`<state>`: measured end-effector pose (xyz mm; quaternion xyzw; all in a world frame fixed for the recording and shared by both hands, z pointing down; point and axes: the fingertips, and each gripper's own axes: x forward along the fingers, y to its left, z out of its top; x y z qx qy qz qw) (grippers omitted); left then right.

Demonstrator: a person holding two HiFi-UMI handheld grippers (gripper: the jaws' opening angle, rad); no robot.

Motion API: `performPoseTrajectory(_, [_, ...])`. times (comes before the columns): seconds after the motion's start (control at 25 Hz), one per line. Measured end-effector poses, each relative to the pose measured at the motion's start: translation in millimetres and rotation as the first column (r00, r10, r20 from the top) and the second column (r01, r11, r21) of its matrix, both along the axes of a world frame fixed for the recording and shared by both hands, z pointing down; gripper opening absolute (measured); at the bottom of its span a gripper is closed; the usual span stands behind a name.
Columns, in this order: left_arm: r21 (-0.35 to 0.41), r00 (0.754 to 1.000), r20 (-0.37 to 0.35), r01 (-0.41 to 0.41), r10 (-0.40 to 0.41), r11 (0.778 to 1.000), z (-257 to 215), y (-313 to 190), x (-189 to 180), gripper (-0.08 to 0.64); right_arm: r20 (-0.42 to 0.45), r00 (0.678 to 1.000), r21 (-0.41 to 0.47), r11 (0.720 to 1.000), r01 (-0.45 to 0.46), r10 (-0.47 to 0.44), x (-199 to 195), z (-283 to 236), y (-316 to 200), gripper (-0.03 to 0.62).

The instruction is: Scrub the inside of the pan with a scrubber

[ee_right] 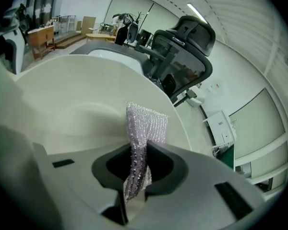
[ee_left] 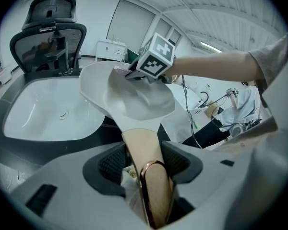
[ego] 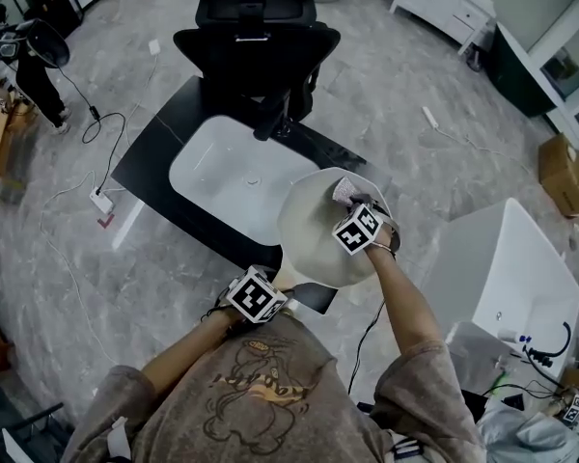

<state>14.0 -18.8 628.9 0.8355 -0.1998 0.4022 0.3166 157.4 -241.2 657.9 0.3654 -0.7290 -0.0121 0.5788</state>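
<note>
A cream pan [ego: 318, 230] [ee_left: 134, 92] [ee_right: 72, 104] is held up in the air beside the sink, tilted. Its tan handle [ee_left: 146, 162] with a copper hanging loop runs between the jaws of my left gripper [ee_left: 143, 164] [ego: 258, 297], which is shut on it. My right gripper [ee_right: 139, 164] [ego: 360, 228] is shut on a silvery mesh scrubber [ee_right: 143, 128] [ego: 345, 191]. The scrubber's free end reaches over the pan's inner wall near the far rim; whether it touches is unclear.
A white sink basin [ego: 236, 177] [ee_left: 43, 111] set in a black counter [ego: 159, 143] lies just left of the pan. A black office chair [ego: 256, 37] [ee_right: 180, 51] stands behind the sink. A white tub [ego: 507, 278] sits at the right. Cables trail over the grey floor.
</note>
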Motion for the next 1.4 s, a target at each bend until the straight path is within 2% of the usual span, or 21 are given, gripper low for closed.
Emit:
performPoseTrajectory(0.36, [-0.026,0.999,0.009,0.051,-0.05,0.998,1.3,1.2,2.5,0.227,-0.006,0.999,-0.119,0.992,0.032,-0.033,22.3,-20.4,22.1,0.075])
performPoseTrajectory(0.64, [-0.036,0.997,0.004,0.078,-0.078,0.996,0.6,1.8,3.5,0.224,0.006,0.998,-0.27,0.961,0.058,-0.058,34.5,-21.2,59.2,0.075])
performPoseTrajectory(1.0, [-0.036,0.994,0.007,0.112,-0.112,0.993,-0.3,0.8,3.1,0.22,0.058,0.998,-0.469,0.881,0.061,-0.038,37.2,-19.5,122.9,0.075])
performPoseTrajectory(1.2, [-0.04,0.993,0.011,0.118,-0.118,0.992,-0.6,1.9,3.1,0.22,0.135,0.991,-0.578,0.81,0.098,-0.023,14.8,-14.1,161.2,0.075])
performPoseTrajectory(1.4, [-0.045,0.992,0.01,0.124,-0.124,0.991,-0.8,2.6,3.3,0.219,0.2,0.979,-0.631,0.759,0.16,-0.041,-11.5,-12.8,186.5,0.075])
